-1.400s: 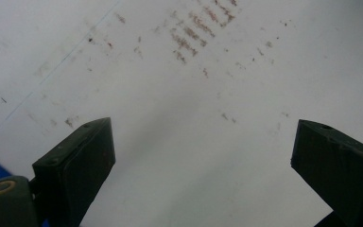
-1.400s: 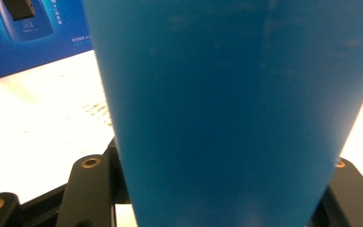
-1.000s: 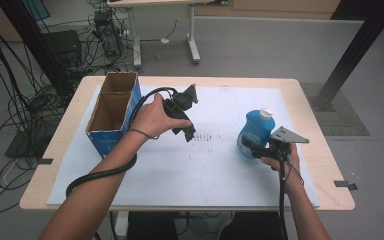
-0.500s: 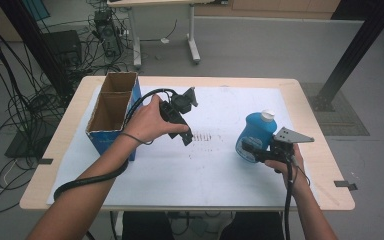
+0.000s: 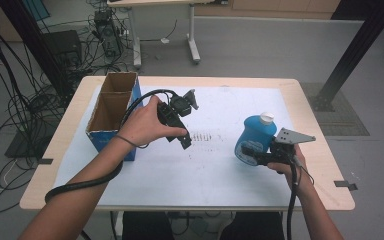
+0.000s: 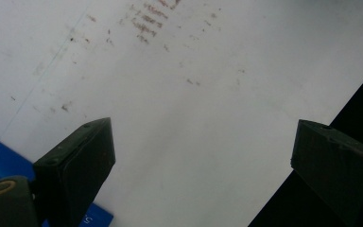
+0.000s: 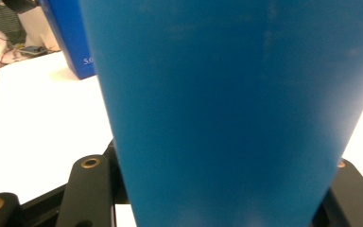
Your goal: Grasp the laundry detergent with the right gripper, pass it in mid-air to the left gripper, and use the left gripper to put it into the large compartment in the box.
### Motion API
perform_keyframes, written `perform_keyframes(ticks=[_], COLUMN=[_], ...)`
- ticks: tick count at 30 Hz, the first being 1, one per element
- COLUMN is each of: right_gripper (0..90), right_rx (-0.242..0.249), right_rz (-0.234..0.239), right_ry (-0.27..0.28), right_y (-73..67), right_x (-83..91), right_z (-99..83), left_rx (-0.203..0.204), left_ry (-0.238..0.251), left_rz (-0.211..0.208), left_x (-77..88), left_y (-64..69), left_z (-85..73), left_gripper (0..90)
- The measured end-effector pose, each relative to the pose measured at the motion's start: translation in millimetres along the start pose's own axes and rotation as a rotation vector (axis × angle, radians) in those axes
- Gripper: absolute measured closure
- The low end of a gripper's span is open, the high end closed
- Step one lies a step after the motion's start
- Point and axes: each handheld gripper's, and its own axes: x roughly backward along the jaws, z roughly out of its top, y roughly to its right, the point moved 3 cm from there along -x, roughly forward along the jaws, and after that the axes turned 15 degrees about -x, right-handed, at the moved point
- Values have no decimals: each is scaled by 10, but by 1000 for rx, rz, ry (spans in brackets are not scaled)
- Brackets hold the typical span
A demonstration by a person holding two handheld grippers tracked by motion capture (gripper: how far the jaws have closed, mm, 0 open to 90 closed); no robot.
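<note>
Blue bottle point(image 5: 254, 140): it stands on the white sheet point(image 5: 220, 170), at your right.
Right gripper point(image 5: 250, 154): your jaws squeeze the bottle low down.
Left gripper point(image 6: 203, 156): your jaws are wide apart, holding nothing, above the sheet.

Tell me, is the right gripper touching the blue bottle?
Touching. In the right gripper view the blue bottle sits clamped between the right gripper jaws.

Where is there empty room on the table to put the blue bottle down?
The white mat lies bare along its near edge, between the two forearms, and also at the far side behind the blue bottle. It is crowded at the left, where the cardboard box stands beside the left claw, and around the right claw gripping the bottle.
</note>
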Motion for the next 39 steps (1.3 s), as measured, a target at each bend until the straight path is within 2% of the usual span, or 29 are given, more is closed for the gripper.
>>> perform_keyframes(ticks=[2, 10, 18, 25, 27, 32, 33, 35, 39], right_gripper=[420, 420, 420, 421, 420, 420, 420, 420, 420], right_rx=[1, 17, 34, 46, 44, 38, 38, 44, 56], right_rz=[13, 44, 102, 124, 135, 153, 153, 167, 183], right_ry=[-6, -17, -40, -62, -67, -69, -69, -77, -87], right_y=[-3, -12, -14, -40, -34, -29, -29, -25, -37], right_x=[-3, -2, -15, -29, -31, -38, -38, -48, -59], right_z=[7, 27, 58, 66, 61, 40, 40, 41, 53], left_rx=[-5, -32, -90, -130, -145, -194, -194, -216, -234], left_ry=[-5, -7, -11, -19, -7, 4, 4, -5, -19], left_rz=[11, -1, -17, -29, -49, -58, -58, -56, -60], left_x=[18, 78, 123, 139, 155, 205, 205, 217, 222], left_y=[25, 51, 118, 151, 147, 217, 217, 253, 300], left_z=[-3, -26, -26, -12, -21, -5, -5, 17, 46], left_gripper=[74, 74, 75, 76, 76, 78, 78, 78, 77])
